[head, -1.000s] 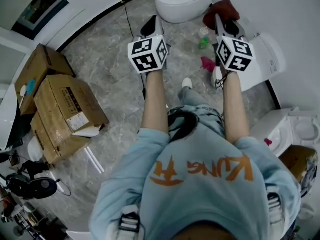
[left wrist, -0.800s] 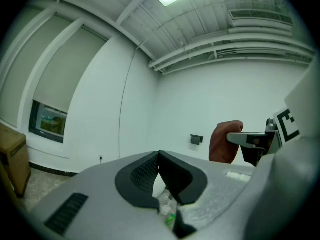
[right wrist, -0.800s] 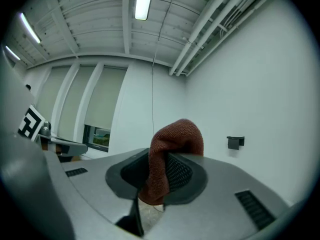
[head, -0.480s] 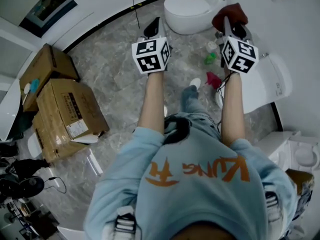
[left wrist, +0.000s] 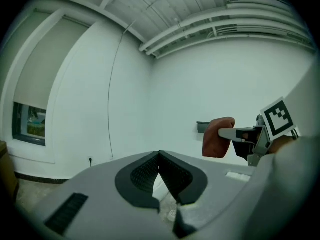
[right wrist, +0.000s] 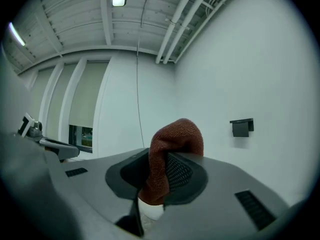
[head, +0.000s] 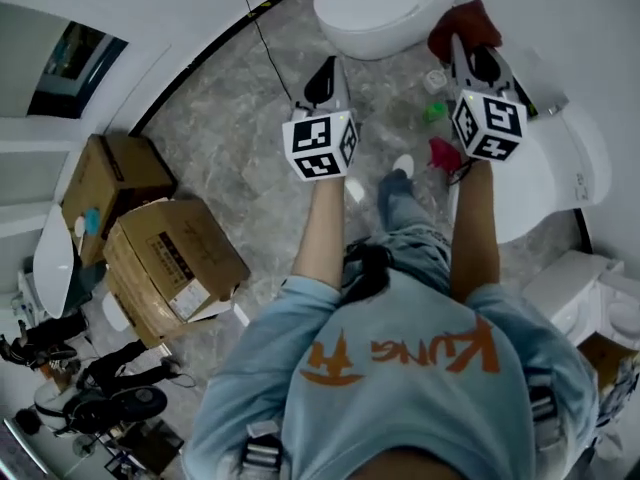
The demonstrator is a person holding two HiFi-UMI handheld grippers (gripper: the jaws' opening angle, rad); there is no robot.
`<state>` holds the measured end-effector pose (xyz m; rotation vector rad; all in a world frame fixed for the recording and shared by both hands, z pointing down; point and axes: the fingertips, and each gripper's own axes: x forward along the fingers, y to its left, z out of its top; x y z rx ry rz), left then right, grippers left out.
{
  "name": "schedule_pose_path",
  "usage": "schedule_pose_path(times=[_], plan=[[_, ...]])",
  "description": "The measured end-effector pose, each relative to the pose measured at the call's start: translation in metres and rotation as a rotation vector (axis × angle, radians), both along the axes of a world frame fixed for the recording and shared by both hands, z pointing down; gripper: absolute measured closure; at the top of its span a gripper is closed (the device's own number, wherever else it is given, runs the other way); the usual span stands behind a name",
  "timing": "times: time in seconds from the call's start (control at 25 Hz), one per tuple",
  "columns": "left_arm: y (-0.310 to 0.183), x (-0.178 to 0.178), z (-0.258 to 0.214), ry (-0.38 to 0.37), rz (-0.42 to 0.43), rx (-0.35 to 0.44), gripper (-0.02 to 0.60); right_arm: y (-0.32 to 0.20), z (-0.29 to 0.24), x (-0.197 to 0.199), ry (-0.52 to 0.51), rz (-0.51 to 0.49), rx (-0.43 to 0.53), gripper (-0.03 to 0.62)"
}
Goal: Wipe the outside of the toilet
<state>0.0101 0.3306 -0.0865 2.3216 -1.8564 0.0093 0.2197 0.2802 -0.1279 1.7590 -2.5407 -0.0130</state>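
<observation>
In the head view a white toilet (head: 385,8) stands at the top, and a second one with a closed lid (head: 545,183) stands at the right. My right gripper (head: 466,50) is shut on a dark red cloth (head: 465,20), held in the air between the two toilets. The right gripper view shows the cloth (right wrist: 175,139) bulging up out of the jaws. My left gripper (head: 325,73) hovers over the floor just left of the top toilet. Its jaws are shut on nothing (left wrist: 159,156). Neither gripper touches a toilet.
Cardboard boxes (head: 170,258) are stacked at the left. A green bottle (head: 435,111) and a pink item (head: 443,153) lie on the grey floor between the toilets. A black cable (head: 262,43) runs across the floor. Another white fixture (head: 590,298) sits at lower right.
The person has stepped nearer to the toilets, and both grippers have moved forward with them. The right gripper still holds the cloth; the left stays shut.
</observation>
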Motion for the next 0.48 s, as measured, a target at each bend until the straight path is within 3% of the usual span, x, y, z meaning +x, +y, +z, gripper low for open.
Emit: schedule_pose_path(times=[0.24,0.48], plan=[[-0.115,0.041,0.032,0.031,0.054,-0.068,0.588,-0.112,0.048,0.035,0.031,0.05,-0.107,0.522],[-0.177,0.052,0.073,0.059,0.064,-0.165,0.588,-0.172,0.093,0.041,0.051,0.04,-0.208,0.522]])
